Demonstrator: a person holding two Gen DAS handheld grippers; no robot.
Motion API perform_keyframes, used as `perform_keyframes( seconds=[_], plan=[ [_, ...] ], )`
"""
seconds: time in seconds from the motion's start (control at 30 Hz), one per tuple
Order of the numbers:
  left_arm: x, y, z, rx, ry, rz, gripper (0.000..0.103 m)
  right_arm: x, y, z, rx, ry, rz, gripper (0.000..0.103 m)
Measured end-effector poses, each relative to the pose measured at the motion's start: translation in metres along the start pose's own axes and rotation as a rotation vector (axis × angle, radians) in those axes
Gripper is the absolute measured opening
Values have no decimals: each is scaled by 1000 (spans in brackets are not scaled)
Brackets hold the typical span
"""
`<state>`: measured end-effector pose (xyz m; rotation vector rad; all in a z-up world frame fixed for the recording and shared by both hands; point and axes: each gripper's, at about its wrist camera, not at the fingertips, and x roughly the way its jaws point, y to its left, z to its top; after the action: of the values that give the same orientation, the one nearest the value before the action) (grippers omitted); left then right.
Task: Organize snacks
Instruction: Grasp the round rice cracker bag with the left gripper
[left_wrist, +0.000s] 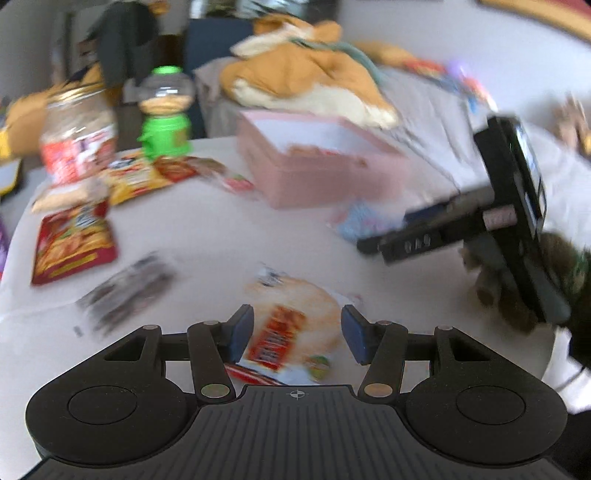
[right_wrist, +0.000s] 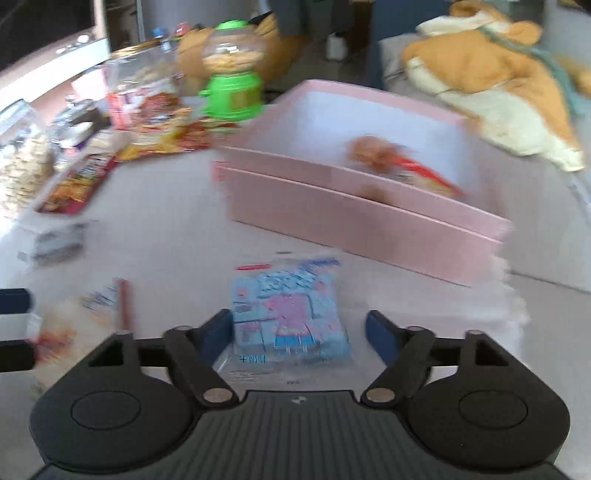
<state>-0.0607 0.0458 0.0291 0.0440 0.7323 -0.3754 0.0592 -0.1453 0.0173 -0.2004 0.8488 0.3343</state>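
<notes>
My left gripper (left_wrist: 297, 334) is open, low over a white and red snack packet (left_wrist: 291, 328) that lies on the table between its fingers. My right gripper (right_wrist: 299, 338) is open above a light blue cartoon snack packet (right_wrist: 290, 319); it also shows in the left wrist view (left_wrist: 373, 245) beside that blue packet (left_wrist: 354, 221). A pink box (right_wrist: 354, 218) stands open just beyond, with an orange snack pack (right_wrist: 391, 158) inside. The box also shows in the left wrist view (left_wrist: 314, 177).
On the white table (left_wrist: 207, 236) lie a red chip bag (left_wrist: 72, 245), a dark packet (left_wrist: 125, 291), yellow bags (left_wrist: 136, 179), a clear jar (left_wrist: 77, 136) and a green candy dispenser (left_wrist: 166, 114). An orange plush (left_wrist: 303, 77) lies behind the box.
</notes>
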Motion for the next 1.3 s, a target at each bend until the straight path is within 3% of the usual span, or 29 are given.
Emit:
perform_keyframes(
  seconds=[0.07,0.17,0.4,0.47,0.6,0.63,0.77,0.87,0.97,1.1,1.3],
  plan=[
    [8,-13,-1,65,39,42,58,-4,-10,-13,10,-33,-38,94],
    [13,-21,0,110,59,96,58,-9,-25,-31,69,-64,-4,99],
    [24,-16,7,119,57,206,62,-12,-30,-40,105,-93,-4,100],
    [28,-11,9,94,44,202,62,-13,-29,-40,107,-94,-4,100],
    [38,-16,13,127,61,122,93,-12,-29,-39,108,-95,-4,100],
    [39,-17,13,131,61,115,94,-13,-29,-39,109,-95,-3,100],
    [33,-11,12,110,34,105,88,-12,-29,-38,112,-97,-3,100],
    [31,2,14,98,21,152,79,-12,-28,-38,111,-98,-8,100],
    [37,16,18,79,53,178,83,-12,-26,-39,107,-97,-11,100],
    [51,28,21,-10,106,135,86,-12,-26,-39,106,-97,-12,100],
    [58,11,26,-23,93,153,86,-13,-25,-39,103,-101,-20,100]
  ],
)
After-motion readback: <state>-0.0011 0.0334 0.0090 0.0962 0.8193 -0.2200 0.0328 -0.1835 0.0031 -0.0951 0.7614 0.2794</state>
